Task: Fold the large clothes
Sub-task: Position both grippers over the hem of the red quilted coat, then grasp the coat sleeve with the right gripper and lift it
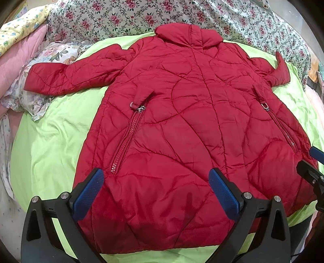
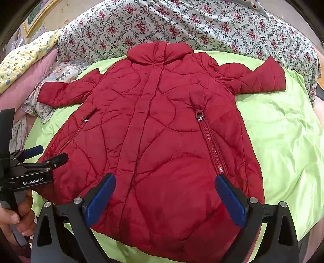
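Observation:
A red quilted coat (image 1: 178,121) lies spread flat, front up, on a lime green sheet (image 1: 54,137), collar at the far side and both sleeves out sideways. It also shows in the right wrist view (image 2: 162,145). My left gripper (image 1: 156,182) is open and empty, hovering over the coat's lower hem on its left half. My right gripper (image 2: 165,188) is open and empty over the hem's right half. The right gripper appears at the right edge of the left wrist view (image 1: 311,161), and the left gripper at the left edge of the right wrist view (image 2: 46,155).
A floral quilt (image 1: 141,16) is bunched along the far side. A pale floral pillow (image 1: 46,60) lies under the left sleeve, with pink (image 1: 18,56) and yellow bedding (image 1: 22,26) beyond. A hand (image 2: 14,218) holds the left gripper's handle.

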A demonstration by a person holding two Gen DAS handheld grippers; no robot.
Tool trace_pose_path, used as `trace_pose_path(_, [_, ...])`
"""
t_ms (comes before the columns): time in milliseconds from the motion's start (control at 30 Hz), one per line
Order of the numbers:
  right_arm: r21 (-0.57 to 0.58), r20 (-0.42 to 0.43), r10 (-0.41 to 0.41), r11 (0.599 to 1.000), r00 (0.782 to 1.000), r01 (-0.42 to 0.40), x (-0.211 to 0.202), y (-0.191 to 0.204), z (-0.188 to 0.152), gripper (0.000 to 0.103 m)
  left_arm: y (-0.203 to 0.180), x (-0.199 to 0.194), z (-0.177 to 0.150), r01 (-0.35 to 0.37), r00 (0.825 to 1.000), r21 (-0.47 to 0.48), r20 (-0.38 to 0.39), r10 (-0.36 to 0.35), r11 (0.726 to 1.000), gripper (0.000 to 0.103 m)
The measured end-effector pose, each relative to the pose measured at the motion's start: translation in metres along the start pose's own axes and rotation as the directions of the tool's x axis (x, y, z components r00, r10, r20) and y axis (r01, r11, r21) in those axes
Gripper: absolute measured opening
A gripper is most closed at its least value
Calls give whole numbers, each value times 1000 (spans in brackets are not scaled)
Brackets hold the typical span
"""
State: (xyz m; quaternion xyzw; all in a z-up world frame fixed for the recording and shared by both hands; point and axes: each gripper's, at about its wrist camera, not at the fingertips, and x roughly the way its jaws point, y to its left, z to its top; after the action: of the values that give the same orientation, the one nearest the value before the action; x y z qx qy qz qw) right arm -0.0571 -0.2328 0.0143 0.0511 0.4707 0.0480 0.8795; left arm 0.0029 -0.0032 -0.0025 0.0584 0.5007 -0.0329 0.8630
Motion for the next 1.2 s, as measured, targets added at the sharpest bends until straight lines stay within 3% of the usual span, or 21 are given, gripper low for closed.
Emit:
trace_pose_path(333, [8,0,7,1000,1000,-7,0,-3,4,99,-1,6,2,0,1000,6,0,0,1000,103])
trace_pose_path(500, [24,13,-8,1000,1000,8,-1,-15,11,99,3,14,7,37,999,-3,-9,-37,999,103])
trace_pose_path(633, [53,14,-28,998,1000,27,-1,-33,22,99,7,20,14,85,996,-34,-22,-86,996,103])
trace_pose_path(867, [121,20,-79,990,997,76,0,-75,47,99,10,33,33,22,1000,-9,-21,-22,1000,103])
trace_pose_path(1200, [214,63,-139,969,988,123,14,-139,101,99,15,47,66,35,999,-27,-3,-35,999,103])
